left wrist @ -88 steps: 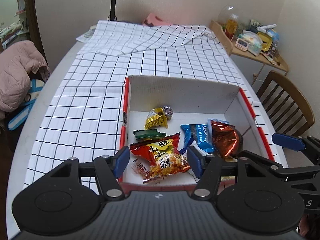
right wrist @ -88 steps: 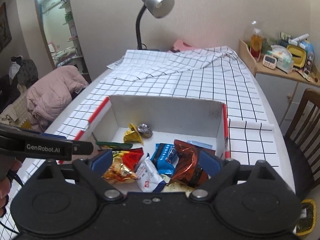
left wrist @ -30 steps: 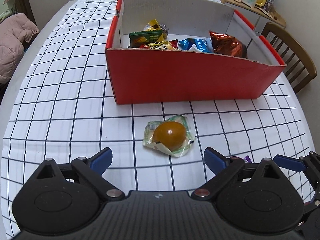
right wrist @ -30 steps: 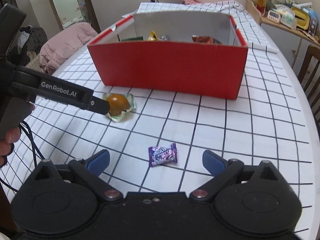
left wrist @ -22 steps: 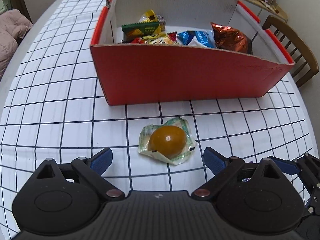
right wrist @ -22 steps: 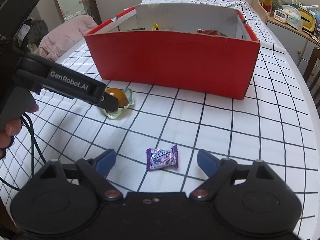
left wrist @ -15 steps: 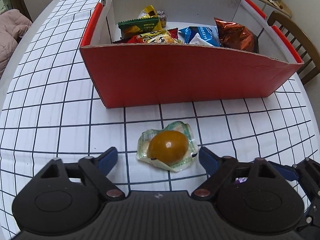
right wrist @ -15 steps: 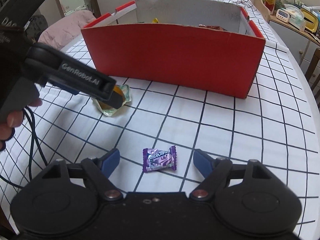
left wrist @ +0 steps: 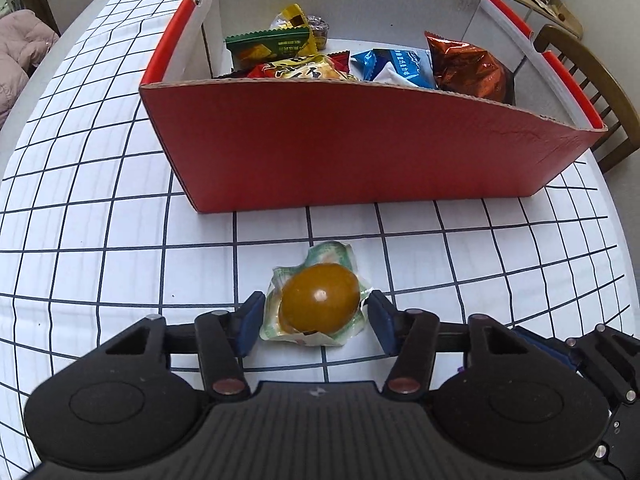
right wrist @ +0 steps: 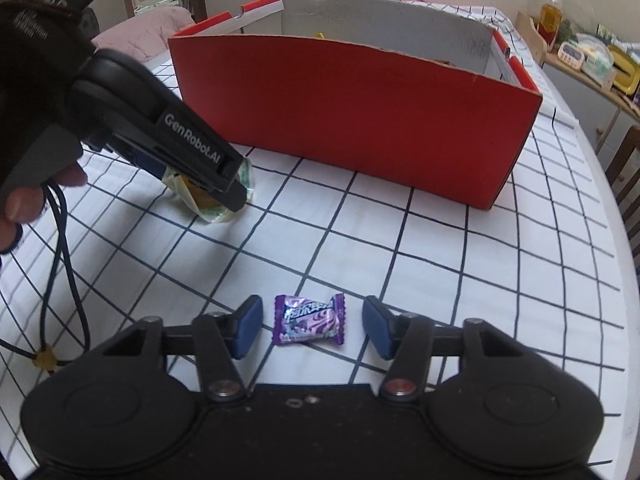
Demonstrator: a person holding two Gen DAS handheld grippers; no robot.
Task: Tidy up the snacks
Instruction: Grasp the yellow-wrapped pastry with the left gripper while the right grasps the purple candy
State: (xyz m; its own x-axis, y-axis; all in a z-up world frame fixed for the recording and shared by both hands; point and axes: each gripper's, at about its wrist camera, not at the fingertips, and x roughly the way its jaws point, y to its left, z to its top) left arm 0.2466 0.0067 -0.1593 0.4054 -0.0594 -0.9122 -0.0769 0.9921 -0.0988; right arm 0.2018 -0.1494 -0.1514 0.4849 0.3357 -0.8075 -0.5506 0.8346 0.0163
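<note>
- From the left wrist view we look over the wall of the red cardboard box (left wrist: 360, 148) and see the snacks inside it: a green wafer pack (left wrist: 270, 46), a blue packet (left wrist: 394, 65) and a copper foil bag (left wrist: 466, 68). From the right wrist view the same wall hides nearly all of that.
- Only the right wrist view shows the purple candy (right wrist: 309, 319), low in the centre of the frame, and a person's hand (right wrist: 28, 196) at the left edge.
- The box stands on a white checked tablecloth (left wrist: 100, 208); a wooden chair (left wrist: 592, 80) shows at the upper right of the left view.
- Our left gripper (left wrist: 316, 320) has just been closing around the vacuum-packed braised egg (left wrist: 318, 303) at lower centre; its blue pads touch the wrapper's crinkled edges, the egg lying on the cloth.
- Our right gripper (right wrist: 311, 326) has also just been closing; the candy lies between its pads, with cloth showing on both sides, so nothing is gripped.
</note>
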